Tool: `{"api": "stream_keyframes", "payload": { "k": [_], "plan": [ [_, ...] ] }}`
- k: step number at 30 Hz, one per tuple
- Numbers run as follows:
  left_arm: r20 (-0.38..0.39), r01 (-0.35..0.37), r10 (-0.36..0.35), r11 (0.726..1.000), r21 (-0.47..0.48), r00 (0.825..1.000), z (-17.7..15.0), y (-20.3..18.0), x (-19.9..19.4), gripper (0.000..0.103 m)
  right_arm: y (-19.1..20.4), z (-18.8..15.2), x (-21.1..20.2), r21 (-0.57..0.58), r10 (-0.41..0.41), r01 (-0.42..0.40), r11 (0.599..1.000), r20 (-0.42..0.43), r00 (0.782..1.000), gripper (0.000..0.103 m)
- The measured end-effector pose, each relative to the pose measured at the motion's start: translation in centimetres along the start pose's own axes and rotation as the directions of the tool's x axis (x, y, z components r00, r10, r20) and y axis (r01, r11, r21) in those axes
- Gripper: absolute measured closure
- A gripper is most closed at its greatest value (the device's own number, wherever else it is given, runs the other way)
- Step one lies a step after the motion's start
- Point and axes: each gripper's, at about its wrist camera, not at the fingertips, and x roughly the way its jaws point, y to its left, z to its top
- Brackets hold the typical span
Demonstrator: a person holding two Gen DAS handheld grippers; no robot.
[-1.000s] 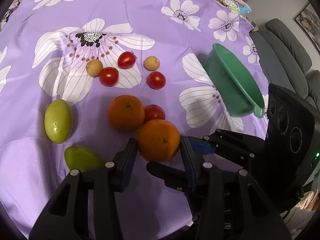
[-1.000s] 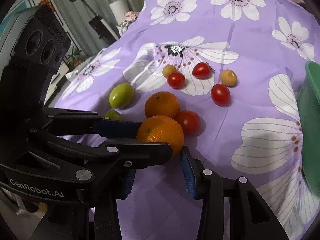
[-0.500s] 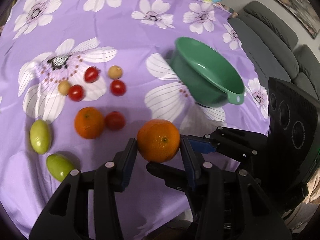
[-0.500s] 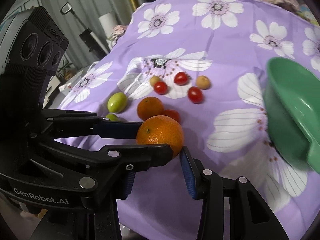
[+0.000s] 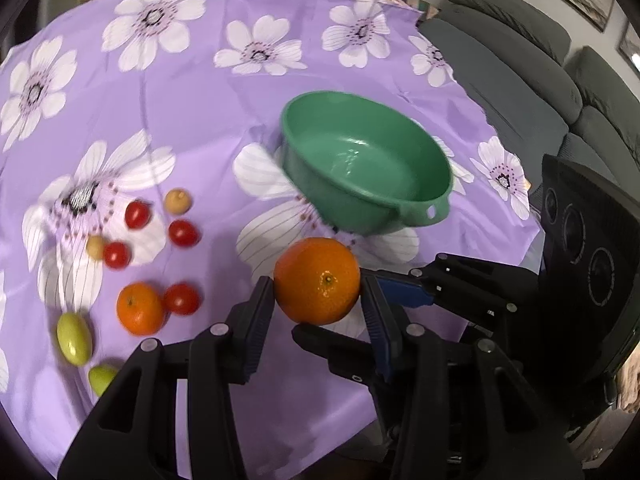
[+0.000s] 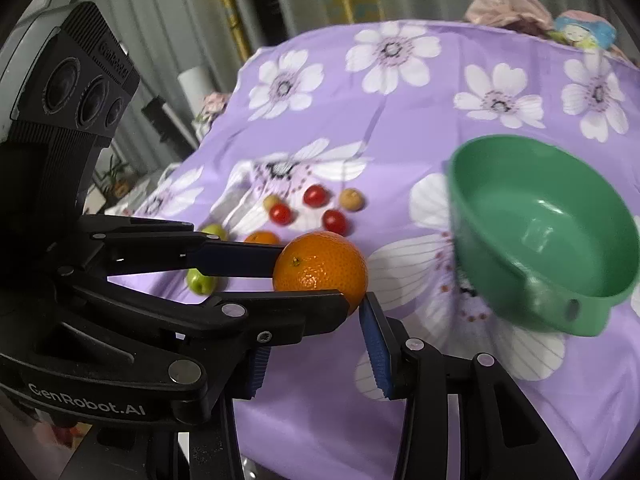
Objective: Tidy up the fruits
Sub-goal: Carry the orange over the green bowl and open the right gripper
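Observation:
An orange [image 5: 316,280] hangs above the purple flowered tablecloth [image 5: 200,92], just in front of the green bowl [image 5: 360,160]. My left gripper [image 5: 318,284] is shut on it, one pad on each side. My right gripper [image 5: 336,304] comes in from the right, with one finger under the orange and one behind its right side. In the right wrist view the orange [image 6: 320,268] sits at the tips of my right gripper [image 6: 316,308]. Its right pad touches the fruit and its left pad is hidden behind the left gripper's finger [image 6: 280,308]. The bowl [image 6: 540,220] is empty.
On the cloth to the left lie a second orange [image 5: 140,308], several cherry tomatoes [image 5: 183,233], two small yellow fruits [image 5: 177,201] and two green fruits [image 5: 74,338]. A grey sofa [image 5: 520,60] stands beyond the table's right edge.
Both grippers have lifted the orange off the cloth and carried it right, away from the other fruit and up to the green bowl. The jaws have kept their width.

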Motion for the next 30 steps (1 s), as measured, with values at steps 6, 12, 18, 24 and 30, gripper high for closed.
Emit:
{"api": "stream_keyframes", "payload": {
  "k": [6,12,18,24,30],
  "plan": [
    [0.004,0.002,-0.002,0.999,0.044,1.000,0.9,-1.7,0.4,0.059,-0.9,0.0,-1.2,0.018,-0.022,0.021,1.000,0.036,0.999,0.059],
    [0.019,0.009,-0.011,0.996,0.086,1.000,2.4,-3.5,0.8,0.059,-2.0,0.3,-2.6,0.030,-0.060,0.058,0.998,0.070,0.996,0.058],
    [0.046,0.018,-0.025,0.991,0.132,0.999,4.1,-5.5,1.3,0.059,-3.7,1.1,-3.8,0.045,-0.095,0.090,0.995,0.111,0.989,0.058],
    [0.063,0.021,-0.033,0.984,0.174,0.997,5.9,-7.3,1.9,0.059,-5.7,1.8,-5.1,0.061,-0.120,0.112,0.992,0.146,0.982,0.058],
    [0.069,0.042,-0.057,0.980,0.197,0.996,7.6,-8.7,2.9,0.059,-7.8,2.6,-6.3,0.071,-0.159,0.150,0.986,0.161,0.974,0.058]
  ]
}}
